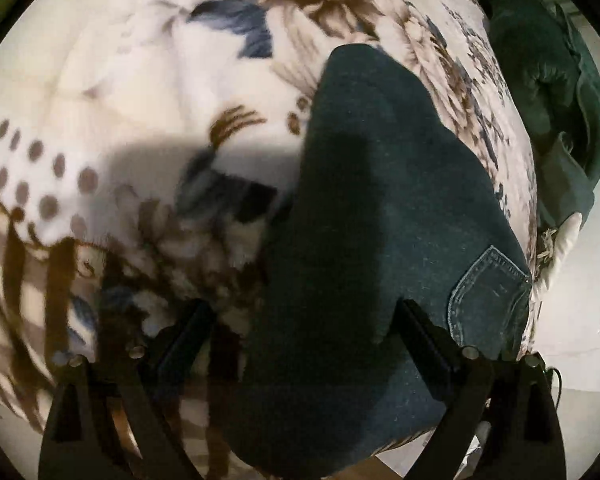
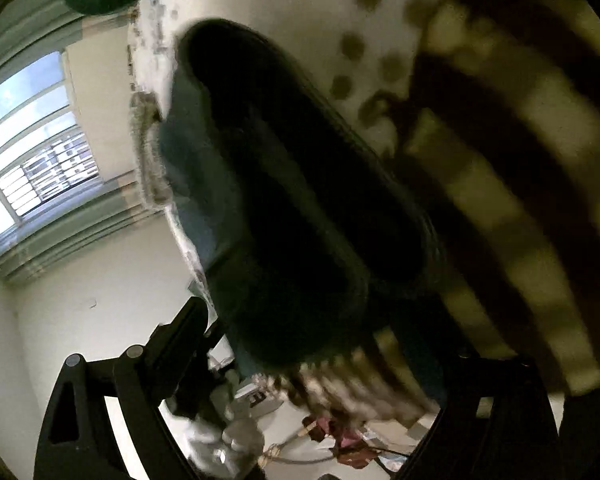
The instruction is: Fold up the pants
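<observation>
Two grippers are before us. Our left gripper (image 1: 304, 320) has its fingers spread wide over the pants (image 1: 380, 208), which lie as a folded dark denim bundle on the floral blanket (image 1: 148, 92), back pocket (image 1: 488, 296) up. Our right gripper (image 2: 324, 340) also stands spread beside the pants (image 2: 284, 200). Farther off lie green clothes (image 1: 548, 88) and a window (image 2: 36, 136).
</observation>
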The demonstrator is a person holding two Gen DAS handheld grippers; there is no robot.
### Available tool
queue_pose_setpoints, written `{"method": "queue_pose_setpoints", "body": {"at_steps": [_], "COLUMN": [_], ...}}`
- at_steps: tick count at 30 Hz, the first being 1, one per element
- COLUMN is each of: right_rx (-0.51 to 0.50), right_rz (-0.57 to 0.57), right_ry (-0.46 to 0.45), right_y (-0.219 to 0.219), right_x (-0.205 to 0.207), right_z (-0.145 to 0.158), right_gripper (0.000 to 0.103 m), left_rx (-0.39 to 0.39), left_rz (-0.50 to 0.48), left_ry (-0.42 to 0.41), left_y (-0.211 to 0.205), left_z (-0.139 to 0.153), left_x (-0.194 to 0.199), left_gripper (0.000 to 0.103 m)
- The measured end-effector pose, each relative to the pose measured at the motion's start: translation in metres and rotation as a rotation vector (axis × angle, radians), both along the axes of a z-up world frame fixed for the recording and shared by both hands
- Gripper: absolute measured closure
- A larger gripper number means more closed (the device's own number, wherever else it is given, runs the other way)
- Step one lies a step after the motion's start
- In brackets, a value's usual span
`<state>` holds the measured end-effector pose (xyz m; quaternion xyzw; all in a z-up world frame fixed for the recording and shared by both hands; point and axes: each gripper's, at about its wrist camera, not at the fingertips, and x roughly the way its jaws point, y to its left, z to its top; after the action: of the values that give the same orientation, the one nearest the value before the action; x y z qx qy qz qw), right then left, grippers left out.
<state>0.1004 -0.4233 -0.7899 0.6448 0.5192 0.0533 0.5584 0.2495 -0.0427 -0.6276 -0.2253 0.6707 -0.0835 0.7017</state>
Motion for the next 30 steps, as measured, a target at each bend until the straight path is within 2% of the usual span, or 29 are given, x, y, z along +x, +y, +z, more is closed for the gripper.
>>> {"method": "queue_pose_setpoints", "body": {"at_steps": [4, 7, 9, 12, 14, 15, 16, 17, 20, 25, 30], "right_rx": [-0.029, 0.028, -0.018, -0.063, -0.068, -0.076, -0.095, -0.119, -0.134, -0.162, -0.169], "right_rz": [-0.025, -0.066, -0.021, 0.053, 0.035, 0.034, 0.034, 0.028, 0.000, -0.003, 0.036], "right_ry": [0.005, -0.075, -0.077, -0.041, -0.036, -0.038, -0.037, -0.041, -0.059, -0.068, -0.094], "right_y": [0.007, 0.014, 0.021, 0.035, 0.039, 0.041, 0.043, 0.045, 0.052, 0.069, 0.063], "right_x": [0.011, 0.014, 0.024, 0.033, 0.037, 0.039, 0.039, 0.037, 0.031, 0.036, 0.042], "right_z": [-0.002, 0.012, 0.020, 0.006, 0.008, 0.011, 0.015, 0.021, 0.032, 0.055, 0.084], "right_gripper": [0.007, 0.007, 0.007, 0.009, 0.009, 0.011, 0.022, 0.038, 0.055, 0.061, 0.062], "left_rx": [-0.003, -0.015, -0.024, -0.018, -0.022, -0.019, -0.048, -0.060, -0.042, -0.053, -0.060], "left_rz": [-0.034, -0.037, -0.037, -0.036, -0.032, -0.031, -0.035, -0.043, -0.064, -0.059, -0.044], "left_ry": [0.001, -0.003, -0.002, -0.017, -0.037, -0.051, -0.087, -0.095, -0.154, -0.194, -0.232], "left_y": [0.003, 0.005, 0.006, 0.004, 0.003, 0.002, 0.001, -0.001, -0.006, -0.009, -0.007], "left_z": [-0.001, -0.002, -0.005, -0.005, -0.001, 0.002, 0.009, 0.011, 0.029, 0.054, 0.086], "left_x": [0.001, 0.002, 0.002, 0.001, 0.002, 0.002, 0.001, 0.003, 0.000, -0.002, -0.004], "left_gripper": [0.008, 0.008, 0.007, 0.007, 0.009, 0.027, 0.046, 0.064, 0.081, 0.085, 0.086]}}
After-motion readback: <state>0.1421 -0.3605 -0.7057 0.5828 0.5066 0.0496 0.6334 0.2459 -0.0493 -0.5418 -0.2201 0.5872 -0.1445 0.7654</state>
